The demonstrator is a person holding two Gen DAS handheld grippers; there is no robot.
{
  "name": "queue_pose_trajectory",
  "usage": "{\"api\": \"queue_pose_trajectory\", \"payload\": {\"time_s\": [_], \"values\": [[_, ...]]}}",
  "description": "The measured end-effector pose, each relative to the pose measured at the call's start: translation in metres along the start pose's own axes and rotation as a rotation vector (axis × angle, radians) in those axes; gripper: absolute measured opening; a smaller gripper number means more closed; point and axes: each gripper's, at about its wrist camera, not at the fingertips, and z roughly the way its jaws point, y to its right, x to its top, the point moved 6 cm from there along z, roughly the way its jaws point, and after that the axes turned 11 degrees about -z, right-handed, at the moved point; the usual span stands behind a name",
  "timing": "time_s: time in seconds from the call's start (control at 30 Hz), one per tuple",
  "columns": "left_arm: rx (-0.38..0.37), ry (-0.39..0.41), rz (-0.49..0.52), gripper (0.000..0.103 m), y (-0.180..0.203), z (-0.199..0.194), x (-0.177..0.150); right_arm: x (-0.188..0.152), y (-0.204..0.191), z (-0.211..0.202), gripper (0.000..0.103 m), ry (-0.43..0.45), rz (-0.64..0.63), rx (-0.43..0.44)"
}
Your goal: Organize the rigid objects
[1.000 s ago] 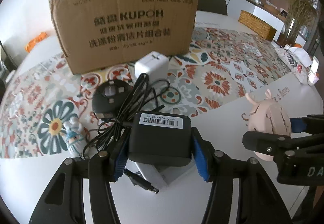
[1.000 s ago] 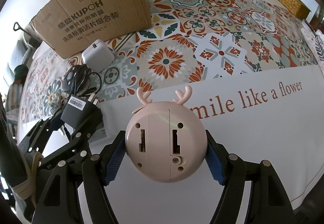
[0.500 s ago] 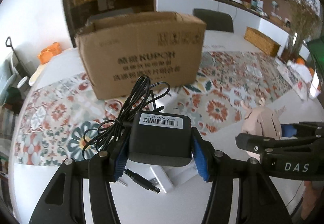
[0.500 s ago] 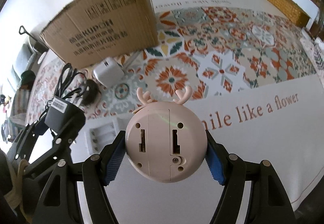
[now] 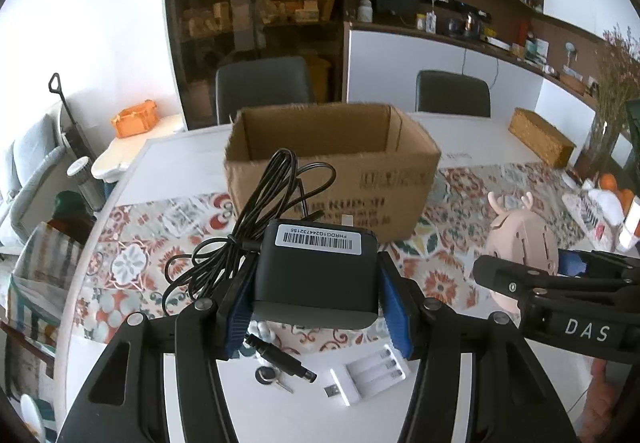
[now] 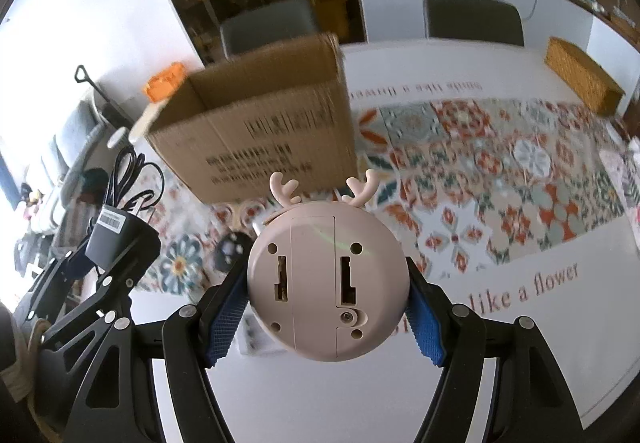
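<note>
While clamped: left gripper (image 5: 314, 307) holds adapter (image 5: 316, 275) | right gripper (image 6: 328, 303) holds deer toy (image 6: 328, 283)

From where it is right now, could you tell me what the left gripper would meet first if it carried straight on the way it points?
Probably the near wall of the cardboard box, just beyond the black power adapter that the left gripper holds; the adapter's looped cable would likely touch first. Depth is uncertain.
</note>
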Motion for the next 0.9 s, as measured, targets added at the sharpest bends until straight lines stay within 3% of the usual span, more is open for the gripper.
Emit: {"api": "queue_pose_trajectory", "payload": {"time_s": [0.43, 0.67, 0.9], "values": [[-0.008, 0.058, -0.014, 0.056, 0.004, -0.015, 0.065, 0.064, -0.011, -0.038, 0.072, 0.150, -0.057, 0.014], [-0.024, 0.055, 0.038, 0.056, 0.014, -0.003, 0.105, 0.102, -0.009, -0.040, 0.072, 0.163, -0.055, 0.031], [-0.077, -0.012, 0.064, 0.056, 0.022, 0.028, 0.140, 0.144, 0.001, -0.026, 0.072, 0.132, -0.041, 0.056]]}}
